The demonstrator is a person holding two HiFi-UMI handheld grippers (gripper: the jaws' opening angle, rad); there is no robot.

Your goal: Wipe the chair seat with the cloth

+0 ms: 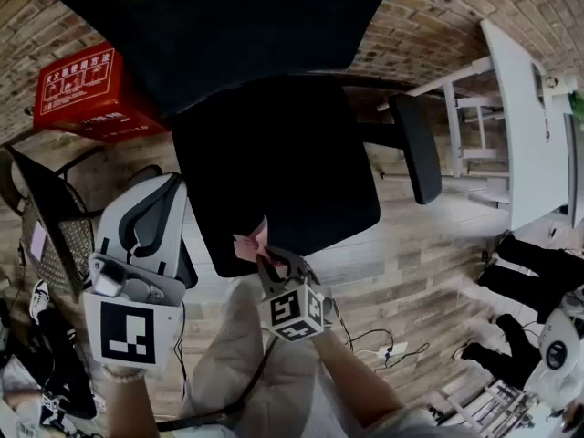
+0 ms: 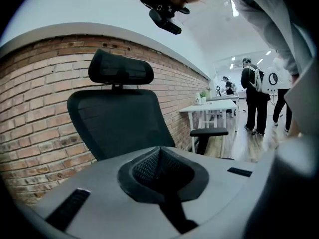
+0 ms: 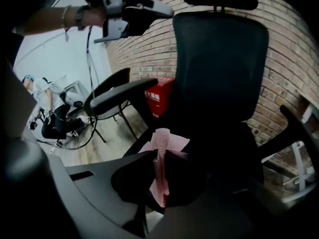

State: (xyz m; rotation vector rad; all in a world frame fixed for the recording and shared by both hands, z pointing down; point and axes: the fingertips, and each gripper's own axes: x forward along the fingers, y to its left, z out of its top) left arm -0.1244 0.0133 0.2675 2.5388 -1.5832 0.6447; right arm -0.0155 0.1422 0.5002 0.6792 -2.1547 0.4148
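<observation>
First, right gripper point(image 3: 159, 157): its jaws were clamped on the pink cloth point(image 3: 165, 142), a folded strip standing between them with a loose flap past the tips.
Cloth position: we held it at the front edge of the chair seat point(image 1: 274, 167); we could not tell whether it touched the seat.
Left gripper point(image 2: 159, 151): its jaws were pressed together on nothing, raised beside the seat's left side and apart from it.
Step in hand: as we judged it, bringing the cloth onto the seat to begin wiping.
Doing it well: we judged that the flap, not the hard tips, should lie flat on the seat, with a firm pinch and strokes from the front edge toward the backrest point(image 1: 210, 26).
Watch for: the armrest point(image 1: 415, 144) on the right, which a wide stroke might catch.
</observation>
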